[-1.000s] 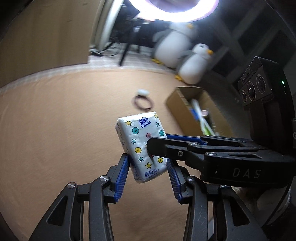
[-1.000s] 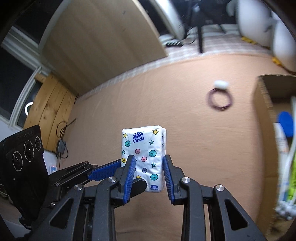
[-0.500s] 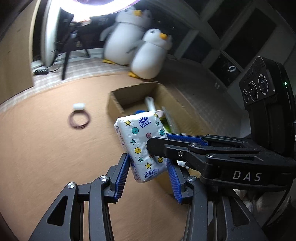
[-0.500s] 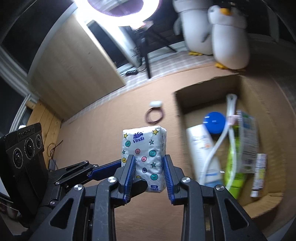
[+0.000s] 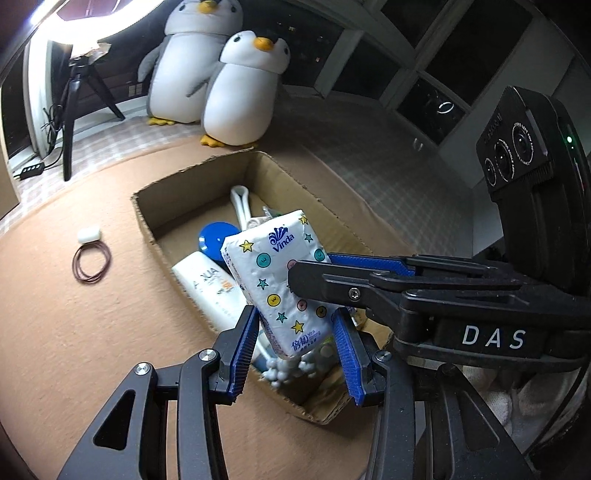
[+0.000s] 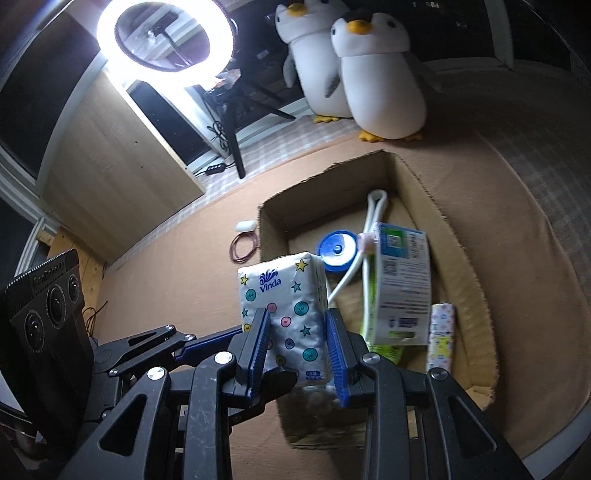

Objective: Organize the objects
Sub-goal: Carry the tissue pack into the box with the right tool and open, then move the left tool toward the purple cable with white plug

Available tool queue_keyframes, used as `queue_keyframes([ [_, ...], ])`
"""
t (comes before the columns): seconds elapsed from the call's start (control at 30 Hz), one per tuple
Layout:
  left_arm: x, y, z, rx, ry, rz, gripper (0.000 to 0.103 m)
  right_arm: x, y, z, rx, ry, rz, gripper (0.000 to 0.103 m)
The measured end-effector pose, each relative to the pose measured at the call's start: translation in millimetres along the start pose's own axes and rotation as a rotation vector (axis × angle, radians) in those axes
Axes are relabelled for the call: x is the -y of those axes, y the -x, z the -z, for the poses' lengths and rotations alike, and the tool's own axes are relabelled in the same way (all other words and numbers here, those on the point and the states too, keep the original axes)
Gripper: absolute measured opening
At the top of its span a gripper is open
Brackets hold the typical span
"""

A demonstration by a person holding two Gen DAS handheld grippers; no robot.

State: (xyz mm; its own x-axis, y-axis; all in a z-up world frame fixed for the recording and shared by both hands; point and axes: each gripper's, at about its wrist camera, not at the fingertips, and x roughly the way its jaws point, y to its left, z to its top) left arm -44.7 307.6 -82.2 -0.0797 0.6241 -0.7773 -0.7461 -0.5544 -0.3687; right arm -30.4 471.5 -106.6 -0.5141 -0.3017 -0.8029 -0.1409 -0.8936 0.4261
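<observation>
grippers, two of them, angle downward and forward over the near end of a cardboard box (image 5: 192, 186), both meeting at one tissue pack (image 5: 280, 284). going left to right in the left wrist view: a white eraser-like block (image 5: 88, 234) and a loop of thin brown bands (image 5: 91, 264) lie on the tan surface (image 5: 74, 332), well left of the box. the left gripper (image 5: 295, 345) has its blue pads either side of the pack's lower end; whether they press it i cannot tell. the right gripper (image 6: 297, 349) reaches in from the right in that view, and its own view shows its blue pads pinching the pack's lower half on both sides.

the pack is one, white with stars and coloured buttons, held in the air above the box's near end. its long axis runs up and away from the grippers, printed brand name at the upper end, leaning a little to the left in the left wrist view and nearly upright in the right.

inside the box: one white tube with a blue cap (image 6: 338, 252), one white curved handle (image 6: 373, 221), one green and white carton (image 6: 402, 288), one small patterned pack (image 6: 441, 338). two plush penguins (image 6: 380, 74) stand beyond the box, and one ring light (image 6: 165, 35) glows at left.
</observation>
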Motion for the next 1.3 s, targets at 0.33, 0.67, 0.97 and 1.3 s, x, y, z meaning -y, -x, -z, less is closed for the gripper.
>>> queue_keyframes([
  [0.33,6,-10,-2,-0.012,-0.010,0.002,0.044,13,3,0,0.003,-0.013,0.006,0.028],
  [0.67,6,-18,-1,-0.035,-0.020,-0.011,0.047,14,7,1,0.014,-0.009,0.054,0.033],
  [0.97,-15,-6,5,-0.018,0.016,-0.033,0.047,19,16,5,0.049,-0.025,0.101,0.045],
  [1.3,-77,22,21,0.011,0.136,-0.125,0.047,10,23,19,0.079,-0.004,0.120,0.050],
])
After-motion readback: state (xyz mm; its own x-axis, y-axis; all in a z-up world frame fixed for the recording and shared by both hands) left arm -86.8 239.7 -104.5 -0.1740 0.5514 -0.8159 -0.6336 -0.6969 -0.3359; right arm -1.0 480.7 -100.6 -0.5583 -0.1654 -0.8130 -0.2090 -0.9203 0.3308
